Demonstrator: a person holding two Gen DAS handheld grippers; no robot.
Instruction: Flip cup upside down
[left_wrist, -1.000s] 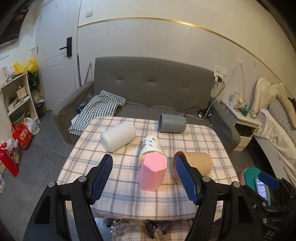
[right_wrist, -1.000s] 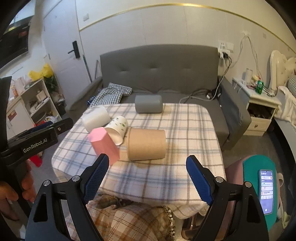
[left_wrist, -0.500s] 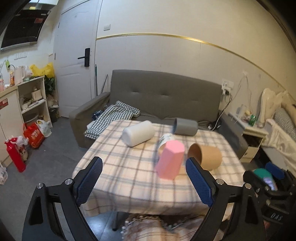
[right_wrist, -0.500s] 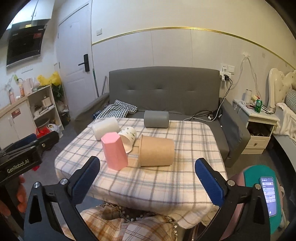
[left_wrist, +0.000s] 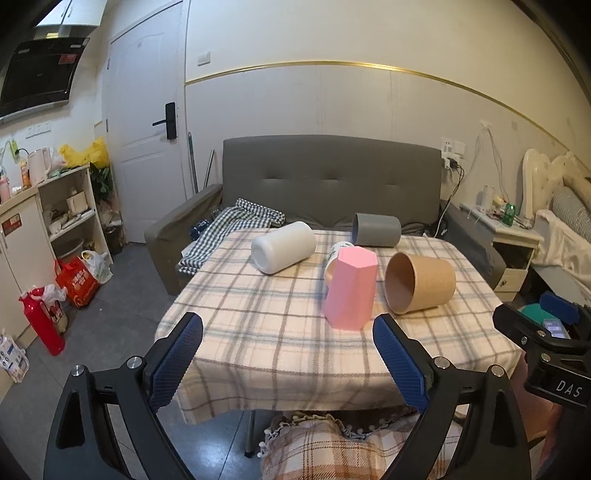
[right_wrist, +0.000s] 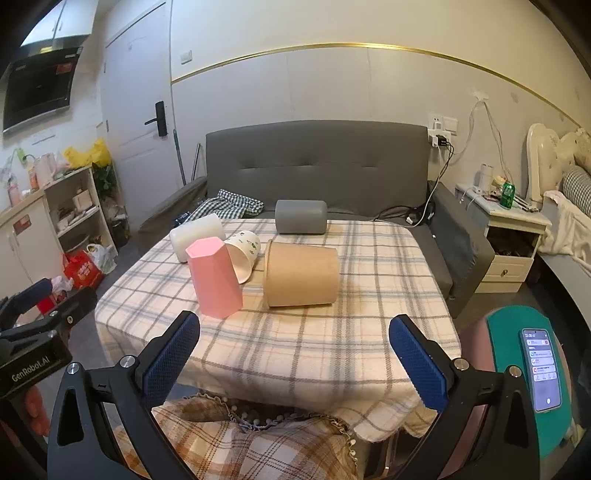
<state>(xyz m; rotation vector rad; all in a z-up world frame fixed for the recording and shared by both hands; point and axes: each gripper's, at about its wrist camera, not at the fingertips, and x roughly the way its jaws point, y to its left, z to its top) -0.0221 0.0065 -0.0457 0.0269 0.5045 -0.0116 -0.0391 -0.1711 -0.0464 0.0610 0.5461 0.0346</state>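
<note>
Left gripper (left_wrist: 288, 354) and right gripper (right_wrist: 295, 356) — both with jaws spread wide, holding nothing — sit off the near edge of the checked table (right_wrist: 369, 332), where the pink cup (right_wrist: 214, 278) stands mouth-down at 11 o'clock from the right gripper, beside the brown cup (right_wrist: 301, 275) lying on its side.

**Both grippers drawn back from the table**

A second ago the left gripper (left_wrist: 288, 356) sat close over the checked tablecloth (left_wrist: 280, 332), its blue pads on either side of the upside-down pink cup (left_wrist: 351, 291). Now it has pulled back toward the near edge, level and wide open, with the cup standing free beyond its fingertips. The right gripper (right_wrist: 295, 360) has likewise retreated and risen, so the table looks farther away and more of the room shows.
</note>
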